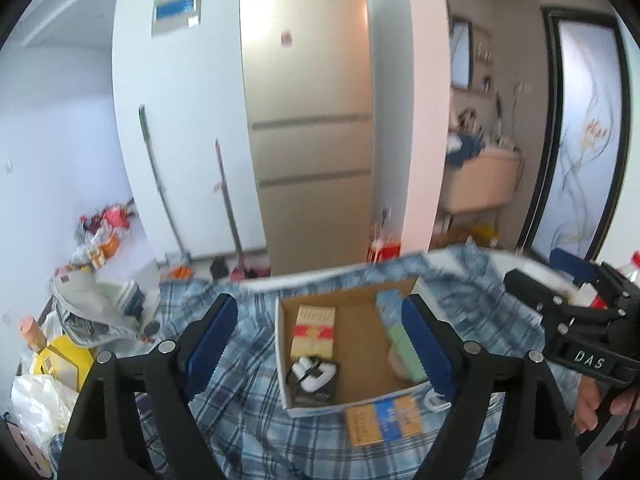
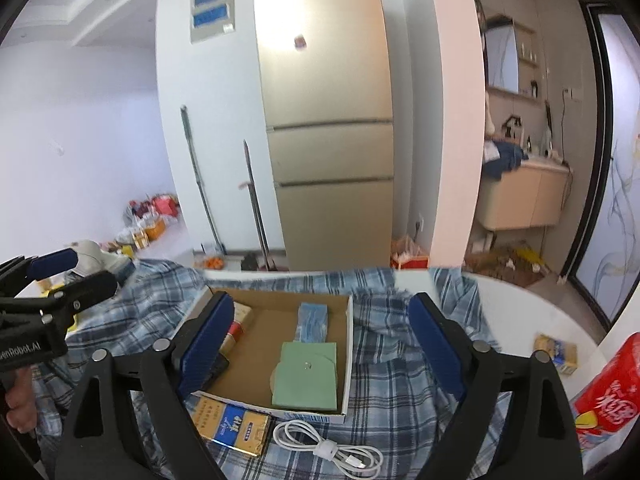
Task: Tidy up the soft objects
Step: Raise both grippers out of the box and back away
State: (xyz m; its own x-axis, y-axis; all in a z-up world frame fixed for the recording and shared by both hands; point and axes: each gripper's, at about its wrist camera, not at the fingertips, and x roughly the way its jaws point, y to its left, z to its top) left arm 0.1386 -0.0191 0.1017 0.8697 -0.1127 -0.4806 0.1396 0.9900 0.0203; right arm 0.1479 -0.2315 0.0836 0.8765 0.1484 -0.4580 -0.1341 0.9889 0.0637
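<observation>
An open cardboard box (image 1: 352, 320) (image 2: 280, 320) sits on a blue plaid cloth (image 1: 248, 408) (image 2: 396, 384) on a white table. Inside are a green flat pack (image 2: 306, 376) (image 1: 404, 350), a blue pack (image 2: 313, 322), a yellow-red packet (image 1: 314, 330) and a white-and-black item (image 1: 314, 374). An orange-blue packet (image 1: 384, 420) (image 2: 230, 424) lies before the box. A coiled white cable (image 2: 332, 446) lies on the cloth. My left gripper (image 1: 320, 344) is open and empty above the box. My right gripper (image 2: 320, 346) is open and empty above the box too.
A red snack bag (image 2: 608, 392) and a small yellow packet (image 2: 558, 352) lie at the table's right. Bags and a yellow box (image 1: 60, 360) crowd the left. A fridge (image 2: 328, 120), mops and floor clutter stand behind.
</observation>
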